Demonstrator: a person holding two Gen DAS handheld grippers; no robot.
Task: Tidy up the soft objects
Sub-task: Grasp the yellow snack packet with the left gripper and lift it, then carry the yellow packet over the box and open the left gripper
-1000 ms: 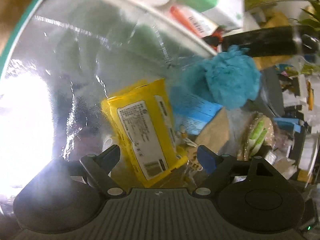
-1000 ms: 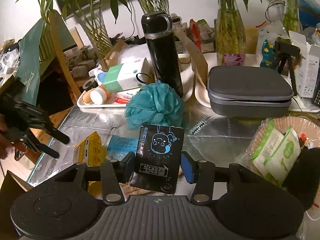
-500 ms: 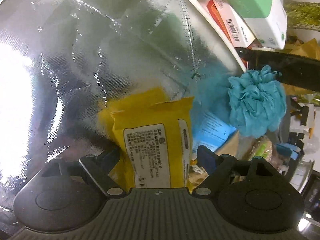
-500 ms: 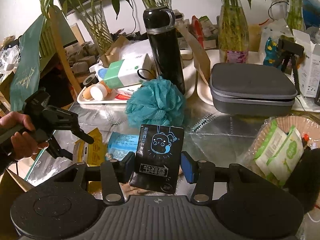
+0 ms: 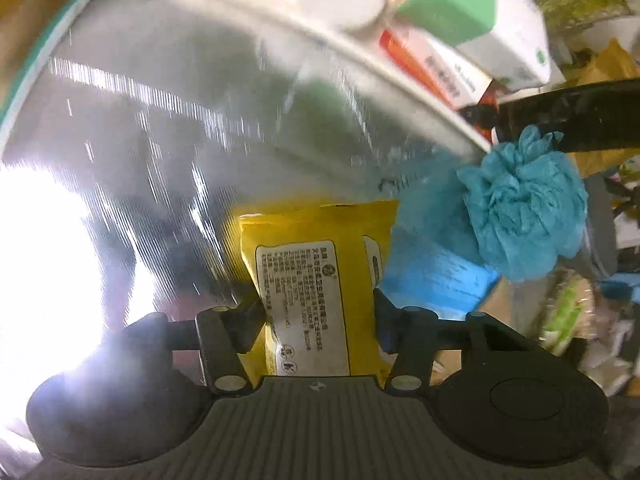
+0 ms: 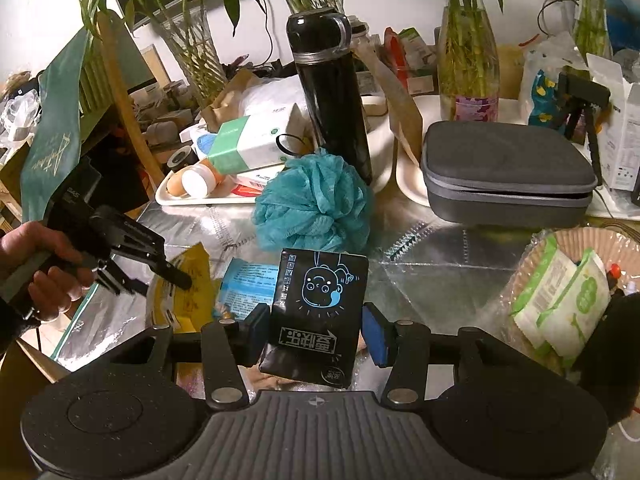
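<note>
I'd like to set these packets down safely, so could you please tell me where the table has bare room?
Bare silver table lies between the teal bath pouf, the grey zip case and the paper-lined basket. Another patch lies left of the yellow packet, below the white tray. Around the blue packet it is crowded.

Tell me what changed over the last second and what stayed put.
The left gripper came down over the yellow pack, and its jaws, wide apart a second ago, are closing with the pack between them, both fingers now at its sides. The pack swung from tilted to nearly straight in the left wrist view. The right gripper stayed still, holding the black pack. The blue loofah and blue sachet did not move.
</note>
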